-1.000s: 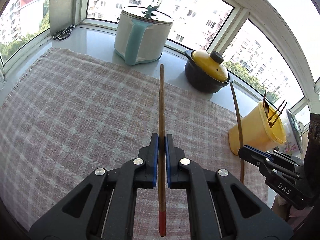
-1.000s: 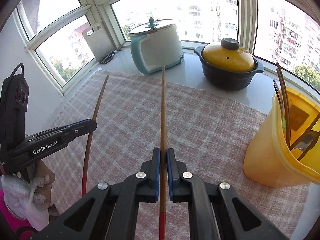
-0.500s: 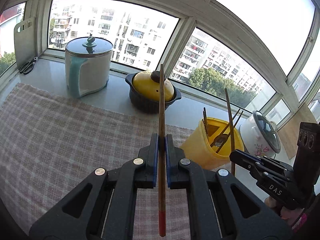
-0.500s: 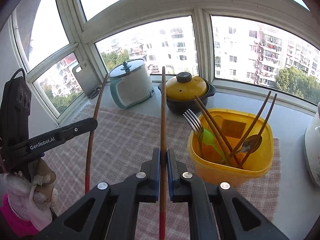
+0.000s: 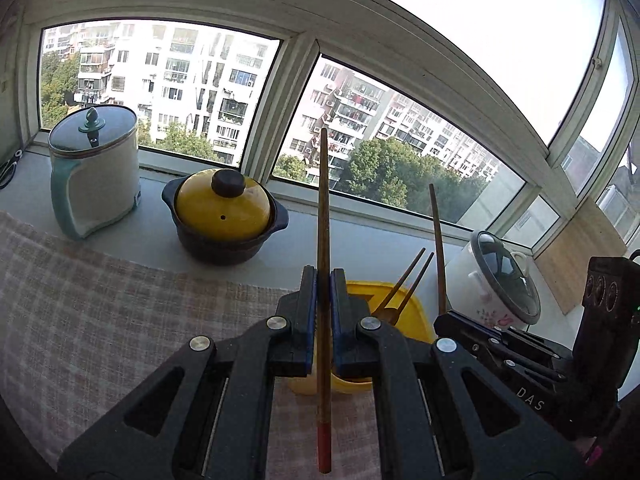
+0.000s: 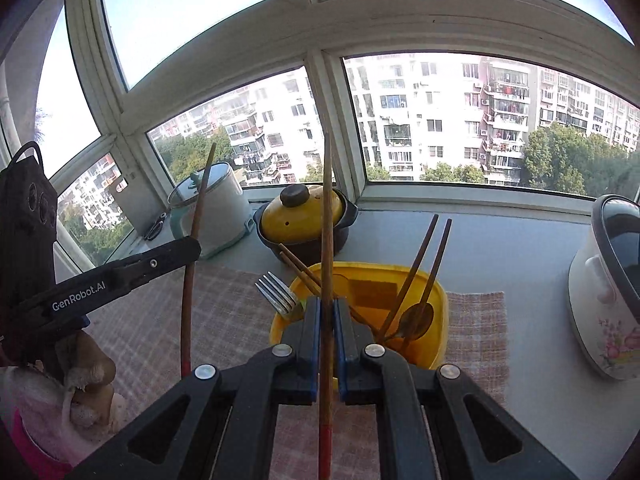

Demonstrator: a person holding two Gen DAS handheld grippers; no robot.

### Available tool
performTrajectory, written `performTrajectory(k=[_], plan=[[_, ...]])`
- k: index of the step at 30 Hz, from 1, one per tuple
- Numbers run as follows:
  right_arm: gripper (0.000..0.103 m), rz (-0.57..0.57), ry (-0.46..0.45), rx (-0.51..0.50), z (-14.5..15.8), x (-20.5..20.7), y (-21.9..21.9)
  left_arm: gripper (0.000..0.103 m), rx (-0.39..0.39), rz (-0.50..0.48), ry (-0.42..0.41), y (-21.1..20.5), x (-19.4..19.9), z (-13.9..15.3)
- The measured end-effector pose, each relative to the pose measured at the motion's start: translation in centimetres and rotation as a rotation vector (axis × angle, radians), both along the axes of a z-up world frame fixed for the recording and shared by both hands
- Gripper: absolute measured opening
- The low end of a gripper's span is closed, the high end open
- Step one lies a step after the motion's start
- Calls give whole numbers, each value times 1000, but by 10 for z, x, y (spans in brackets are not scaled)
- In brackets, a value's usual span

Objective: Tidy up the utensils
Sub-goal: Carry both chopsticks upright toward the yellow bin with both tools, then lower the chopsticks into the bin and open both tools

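My left gripper [image 5: 323, 276] is shut on a wooden chopstick [image 5: 322, 200] with a red end, tip pointing up and away. In the right wrist view, my right gripper [image 6: 327, 308] is shut on a matching chopstick [image 6: 327, 220]. Both hover just before the yellow container [image 6: 436, 292], which holds a fork [image 6: 276, 294], a spoon [image 6: 416, 320] and several dark chopsticks [image 6: 420, 272]. The container [image 5: 414, 314] is partly hidden behind my left fingers. Each view shows the other gripper beside it: the right gripper [image 5: 452, 320], and the left gripper [image 6: 188, 248] holding its stick.
On the sill behind stand a yellow-lidded black pot [image 5: 222, 208], a white and teal lidded pot [image 5: 94, 176] and a floral white pot [image 5: 500, 280] to the right. A checked cloth [image 5: 100, 320] covers the counter. A gloved hand [image 6: 80, 380] holds the left gripper.
Both grippers have risen and swung right across the cloth, each keeping its chopstick. The yellow container, earlier off to the right, now sits directly under the tips.
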State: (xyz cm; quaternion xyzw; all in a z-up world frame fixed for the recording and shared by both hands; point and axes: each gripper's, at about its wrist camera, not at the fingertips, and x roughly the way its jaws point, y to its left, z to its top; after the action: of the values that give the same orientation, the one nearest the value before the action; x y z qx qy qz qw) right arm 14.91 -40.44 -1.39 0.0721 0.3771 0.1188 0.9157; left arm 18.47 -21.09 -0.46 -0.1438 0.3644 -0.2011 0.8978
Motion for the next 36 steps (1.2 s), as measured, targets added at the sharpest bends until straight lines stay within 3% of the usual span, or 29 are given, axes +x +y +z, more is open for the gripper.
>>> performTrajectory(k=[16,36], plan=[[4,-31,-37,-8,-6,47,-17,4,41,13,-31,-54,50,-6],[4,-59,-16,-13,-33,75,-24,4,68,-17,-45,-65,55,-22]])
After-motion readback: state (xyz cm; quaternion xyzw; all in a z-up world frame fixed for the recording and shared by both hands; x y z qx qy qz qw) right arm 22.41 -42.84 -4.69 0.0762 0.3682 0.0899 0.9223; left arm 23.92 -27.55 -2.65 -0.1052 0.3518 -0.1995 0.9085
